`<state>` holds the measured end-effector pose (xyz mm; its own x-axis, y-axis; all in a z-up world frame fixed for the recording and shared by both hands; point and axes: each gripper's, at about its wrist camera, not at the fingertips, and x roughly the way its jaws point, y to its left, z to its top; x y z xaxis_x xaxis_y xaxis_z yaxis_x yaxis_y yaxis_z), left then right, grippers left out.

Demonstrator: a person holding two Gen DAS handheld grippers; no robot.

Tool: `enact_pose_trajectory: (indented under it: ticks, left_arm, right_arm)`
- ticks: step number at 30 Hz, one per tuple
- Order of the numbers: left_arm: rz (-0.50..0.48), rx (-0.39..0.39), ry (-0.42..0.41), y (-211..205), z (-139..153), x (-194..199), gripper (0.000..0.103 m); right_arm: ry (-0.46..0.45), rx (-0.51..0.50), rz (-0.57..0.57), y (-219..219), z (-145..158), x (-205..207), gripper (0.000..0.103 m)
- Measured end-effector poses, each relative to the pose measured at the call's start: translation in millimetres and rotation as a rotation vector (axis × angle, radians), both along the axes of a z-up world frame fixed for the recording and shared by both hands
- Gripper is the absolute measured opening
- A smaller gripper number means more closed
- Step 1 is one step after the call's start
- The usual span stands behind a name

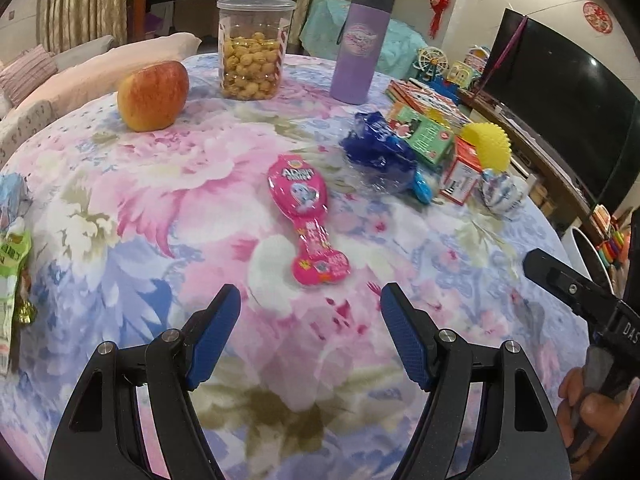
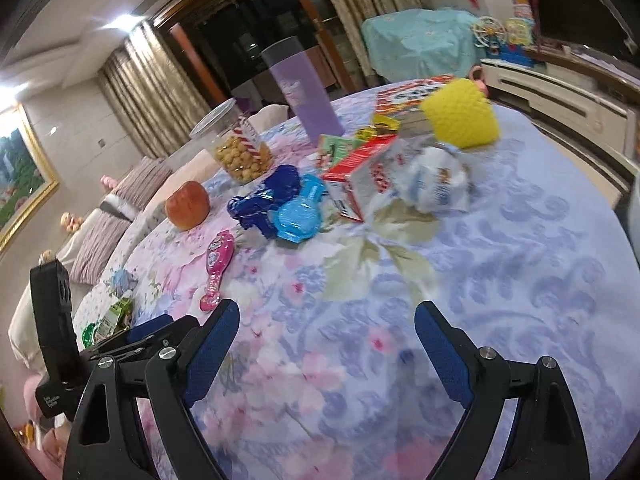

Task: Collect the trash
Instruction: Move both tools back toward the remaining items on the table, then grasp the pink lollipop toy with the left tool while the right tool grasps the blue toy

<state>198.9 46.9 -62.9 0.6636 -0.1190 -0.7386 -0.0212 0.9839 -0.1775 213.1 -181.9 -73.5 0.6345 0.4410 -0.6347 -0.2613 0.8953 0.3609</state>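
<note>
We judge both grippers, left & right, fingers apart & empty, risk snagging pink hairbrush at 12 o'clock vs. crumpled wrapper.

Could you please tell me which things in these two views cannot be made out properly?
- Green snack wrapper: left wrist view, cut off by the left edge; its print is unreadable.
- Purple bottle: right wrist view, smeared by motion blur; the label is illegible.
- Crumpled white wrapper: right wrist view, blurred; its print cannot be read.
- Blue toy: left wrist view, mostly hidden behind the blue plastic wrapper.
</note>
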Motion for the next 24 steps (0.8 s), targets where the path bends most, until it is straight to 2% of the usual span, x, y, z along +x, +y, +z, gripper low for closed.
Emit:
enact_pose_trajectory:
  ticks: [3, 7, 13, 18, 21, 24]
  left_arm:
    - [0.002, 0.002, 0.006, 4.8, -0.2, 7.9, 0.074]
    - [-0.001, -0.001, 0.016, 10.4, -1.8, 21.2, 0.074]
    - [-0.016, 0.012, 0.027, 10.5, -4.1, 40.4, 0.074]
    - [-0.032, 0.022, 0.040, 8.4, -9.9, 54.6, 0.074]
    - [-0.042, 0.017, 0.049, 8.3, -14.2, 60.1, 0.063]
    - [-0.062, 0.011, 0.038, 7.1, -13.1, 60.6, 0.042]
  right_arm:
    - [-0.015, -0.034, 0.034, 15.7, 0.4, 11.1, 0.086]
    - [-0.022, -0.085, 0.071, 32.6, -0.5, 27.3, 0.066]
    - [0.013, -0.130, 0.135, 55.7, -14.1, 58.9, 0.062]
    - [0.006, -0.158, 0.157, 67.1, -14.9, 75.8, 0.061]
    - [0.001, -0.173, 0.160, 71.2, -15.5, 83.7, 0.057]
    - [0.009, -0.181, 0.156, 71.5, -18.9, 92.5, 0.047]
